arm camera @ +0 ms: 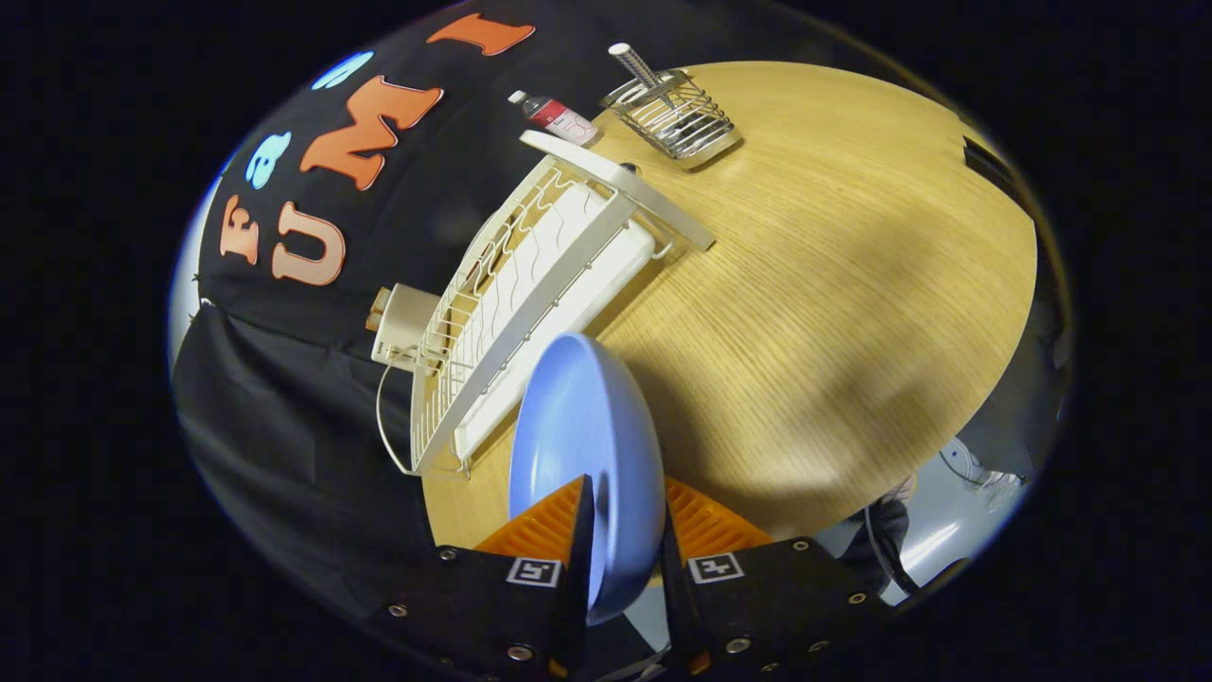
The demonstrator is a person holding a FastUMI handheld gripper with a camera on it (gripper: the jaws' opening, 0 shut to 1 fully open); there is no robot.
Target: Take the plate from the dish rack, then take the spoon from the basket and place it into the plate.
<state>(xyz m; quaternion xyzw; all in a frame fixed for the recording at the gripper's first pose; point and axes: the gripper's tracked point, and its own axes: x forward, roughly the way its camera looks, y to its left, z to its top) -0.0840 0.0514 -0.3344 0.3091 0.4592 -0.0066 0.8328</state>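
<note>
Two fingers of the gripper (620, 530) rise from the bottom centre of the gripper view, pressed against either face of a blue plate (582, 445). The plate stands on edge between them, its rim pinched low down, the disc reaching up toward the middle of the frame. It hangs over the near edge of the round wooden desk (833, 284), which takes up the centre and right of the frame.

Just beyond the plate, left of centre, lies a white wire rack (511, 294), running from lower left toward upper centre; its slots hold no dishes. The plate is clear of the rack, close to its near end. A small cream box (402, 322) with a cord sits at the rack's left side, against the black cloth wall.

Near the top centre of the frame, at the desk's far edge, sits a wire basket (674, 116). A spoon (636, 64) stands in it, handle tilted up to the upper left. Left of the basket a small bottle (554, 114) lies on its side, just past the rack's far end.

At the lower right, past the desk's edge, pale floor shows.
</note>
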